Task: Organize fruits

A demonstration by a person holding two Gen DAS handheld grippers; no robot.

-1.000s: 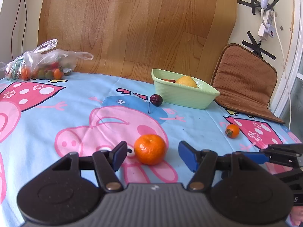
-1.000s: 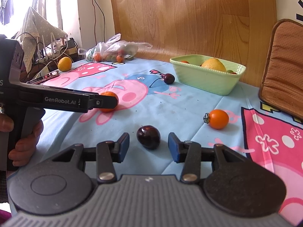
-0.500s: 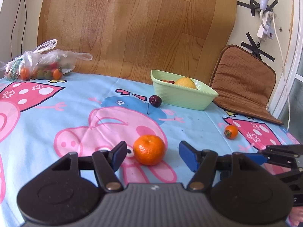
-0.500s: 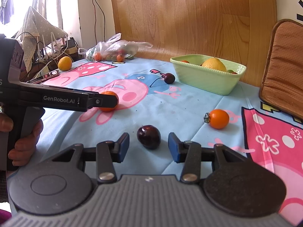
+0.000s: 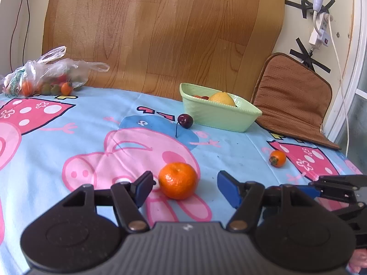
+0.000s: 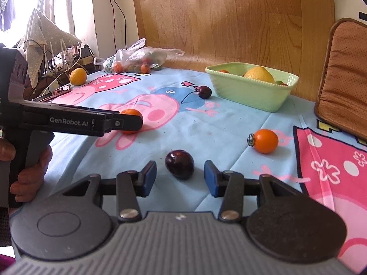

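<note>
The left gripper (image 5: 184, 189) is spread wide, with the mandarin (image 5: 178, 180) lying on the cloth between its blue pads. The fruit sits nearer the left pad (image 5: 143, 186) and well clear of the right one; whether it touches the left pad cannot be told. The right gripper (image 6: 180, 178) is likewise apart, with a dark cherry (image 6: 179, 164) resting between its fingertips, touching neither pad.

A second cherry (image 5: 185, 120), with its stem, lies just beside the green bowl (image 5: 220, 116). The bowl holds a lemon (image 5: 222, 99) and some smaller red fruit. An orange tomato (image 6: 264, 141) rests on the cloth, right of the dark cherry and apart from it.

The surface is a blue tablecloth (image 5: 68, 142) printed with pink cartoon pigs. At its far left corner sits a clear plastic bag (image 5: 43, 78) of small tomatoes. In the right wrist view, another yellow fruit (image 6: 78, 76) lies at the table's far left edge, beside a tangle of cables. A wood-grain panel (image 5: 160, 34) stands behind the table, and a brown cushion (image 5: 293, 96) leans at the right. A power strip (image 5: 317, 32) hangs on the wall above it.
</note>
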